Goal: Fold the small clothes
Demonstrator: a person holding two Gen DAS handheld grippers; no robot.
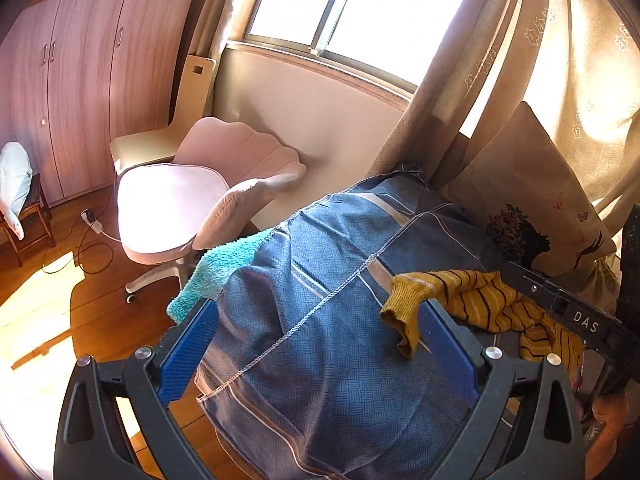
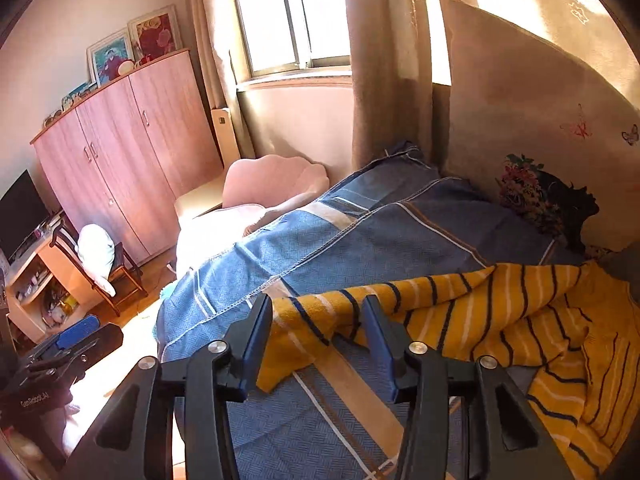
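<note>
A small mustard-yellow sweater with dark and white stripes [image 2: 500, 320] lies crumpled on a blue patterned bed cover [image 2: 360, 232]. My right gripper [image 2: 316, 312] is open, its blue pads either side of a fold of the sweater's edge, not clamped. In the left wrist view the sweater [image 1: 480, 304] lies at the right, its ribbed cuff [image 1: 404, 312] hanging over the inside of my right-hand finger. My left gripper [image 1: 320, 316] is wide open above the bed cover [image 1: 320, 360] and holds nothing. The right gripper's black body [image 1: 576, 316] shows at the right edge.
A beige printed pillow [image 2: 540, 120] leans against the curtain [image 2: 384, 60] behind the sweater. A turquoise towel [image 1: 216, 272] hangs off the bed's left edge. A pink shell chair [image 1: 192, 208] and a wooden wardrobe [image 1: 80, 80] stand on the wooden floor to the left.
</note>
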